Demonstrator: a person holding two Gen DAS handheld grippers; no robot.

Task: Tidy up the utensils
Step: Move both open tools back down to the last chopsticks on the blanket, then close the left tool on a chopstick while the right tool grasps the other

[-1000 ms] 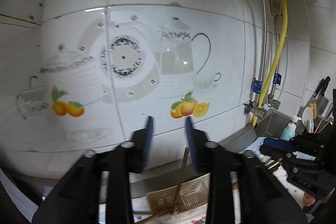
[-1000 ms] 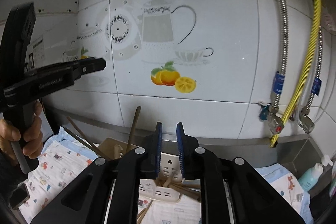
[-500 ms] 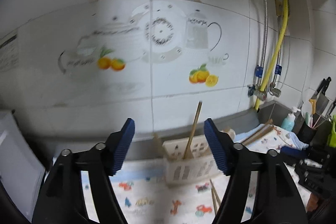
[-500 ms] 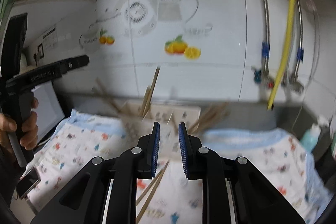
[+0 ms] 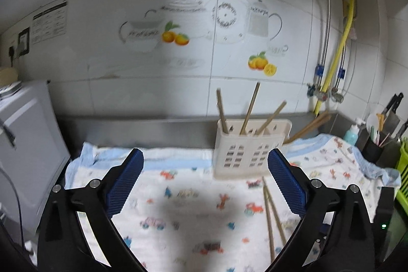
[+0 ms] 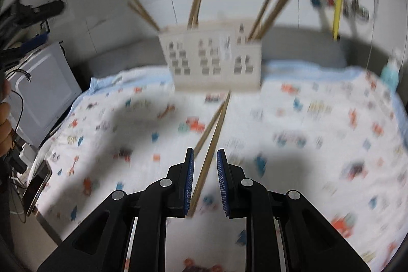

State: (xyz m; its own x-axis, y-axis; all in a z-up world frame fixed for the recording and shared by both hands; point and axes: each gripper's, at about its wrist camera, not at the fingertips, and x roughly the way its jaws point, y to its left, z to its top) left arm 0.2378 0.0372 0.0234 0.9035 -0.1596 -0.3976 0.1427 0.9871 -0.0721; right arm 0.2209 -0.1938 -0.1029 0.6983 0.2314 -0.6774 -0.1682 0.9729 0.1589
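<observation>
White tiled wall (image 5: 107, 83) with teapot decals (image 5: 260, 22), yellow hose (image 5: 341, 52), steel counter edge (image 5: 142, 124)

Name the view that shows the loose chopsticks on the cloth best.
The right wrist view: the loose chopsticks lie centred, seen nearly full length ahead of the tongs, though blurred. The left wrist view shows them sharper but off to the right, partly hidden behind a tong.

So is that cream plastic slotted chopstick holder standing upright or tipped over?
Upright. The cream plastic slotted chopstick holder stands on its base on the printed cloth, with wooden chopsticks sticking up out of its top.
</observation>
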